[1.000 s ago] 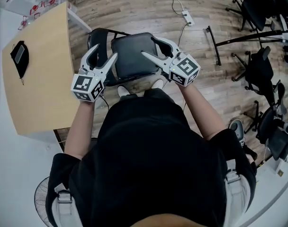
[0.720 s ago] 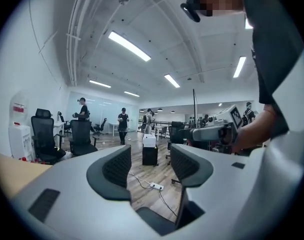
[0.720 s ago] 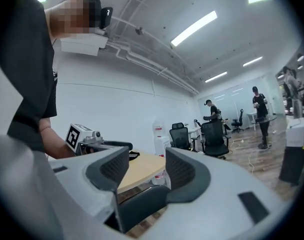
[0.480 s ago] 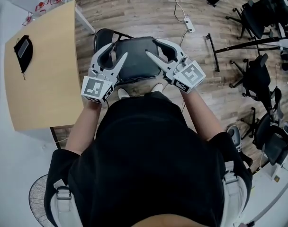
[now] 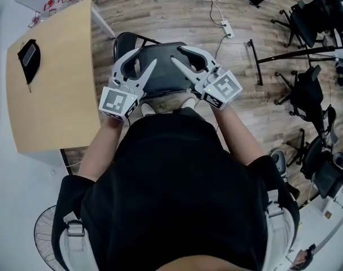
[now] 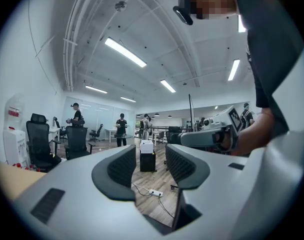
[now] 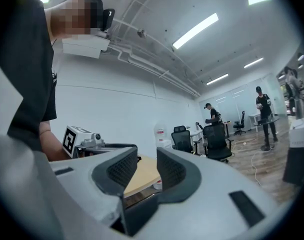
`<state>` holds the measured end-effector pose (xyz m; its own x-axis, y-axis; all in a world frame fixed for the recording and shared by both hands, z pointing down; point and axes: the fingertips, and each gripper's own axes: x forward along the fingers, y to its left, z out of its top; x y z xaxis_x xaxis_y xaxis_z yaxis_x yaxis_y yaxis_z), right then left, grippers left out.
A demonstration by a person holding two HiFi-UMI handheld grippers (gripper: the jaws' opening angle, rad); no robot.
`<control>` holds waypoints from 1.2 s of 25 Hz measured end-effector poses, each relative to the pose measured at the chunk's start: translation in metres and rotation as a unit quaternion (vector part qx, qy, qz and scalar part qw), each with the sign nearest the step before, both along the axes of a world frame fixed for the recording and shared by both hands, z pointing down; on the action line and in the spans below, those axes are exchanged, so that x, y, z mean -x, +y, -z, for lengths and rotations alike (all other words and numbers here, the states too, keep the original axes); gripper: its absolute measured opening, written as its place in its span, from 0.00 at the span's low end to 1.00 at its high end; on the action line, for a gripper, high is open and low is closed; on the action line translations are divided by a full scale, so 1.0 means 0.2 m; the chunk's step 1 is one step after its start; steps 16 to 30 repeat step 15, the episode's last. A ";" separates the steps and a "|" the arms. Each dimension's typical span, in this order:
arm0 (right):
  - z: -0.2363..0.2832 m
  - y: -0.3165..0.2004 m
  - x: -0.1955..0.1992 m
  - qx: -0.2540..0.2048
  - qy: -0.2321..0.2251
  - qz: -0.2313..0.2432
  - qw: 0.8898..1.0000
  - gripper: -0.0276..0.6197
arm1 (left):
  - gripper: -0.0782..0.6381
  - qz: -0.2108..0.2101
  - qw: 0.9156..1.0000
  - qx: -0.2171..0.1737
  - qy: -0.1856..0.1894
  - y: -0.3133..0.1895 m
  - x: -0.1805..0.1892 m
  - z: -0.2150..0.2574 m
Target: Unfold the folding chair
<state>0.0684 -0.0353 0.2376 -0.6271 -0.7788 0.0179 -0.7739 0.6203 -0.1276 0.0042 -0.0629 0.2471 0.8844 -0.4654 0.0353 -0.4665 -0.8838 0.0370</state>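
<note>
On wood floor (image 5: 160,10), just ahead of person's torso (image 5: 177,196): folding chair (image 5: 163,75), black seat up. Torso hides its near edge and legs; we see only part of its back.

Left gripper (image 5: 146,56) over seat's left side. Jaws half apart, just been closing; floor shows through gap. Dark sliver low at jaw roots, chair or shadow, we cannot tell.

Right gripper (image 5: 176,53) over seat's right side. Jaws just drawn narrow, dark chair edge wedged low between them.

Wooden table (image 5: 53,83) left of chair.
</note>
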 end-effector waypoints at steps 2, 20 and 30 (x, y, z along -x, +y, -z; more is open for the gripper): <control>0.00 -0.01 0.00 0.001 0.000 0.003 1.000 0.23 | 0.36 -0.001 1.000 0.001 0.001 0.00 -0.01 0.01; 0.01 -0.02 -0.02 0.002 -0.002 0.017 1.000 0.23 | 0.35 0.003 1.000 0.004 0.004 0.01 -0.06 0.01; 0.01 -0.02 -0.02 0.002 -0.002 0.017 1.000 0.23 | 0.35 0.003 1.000 0.004 0.004 0.01 -0.06 0.01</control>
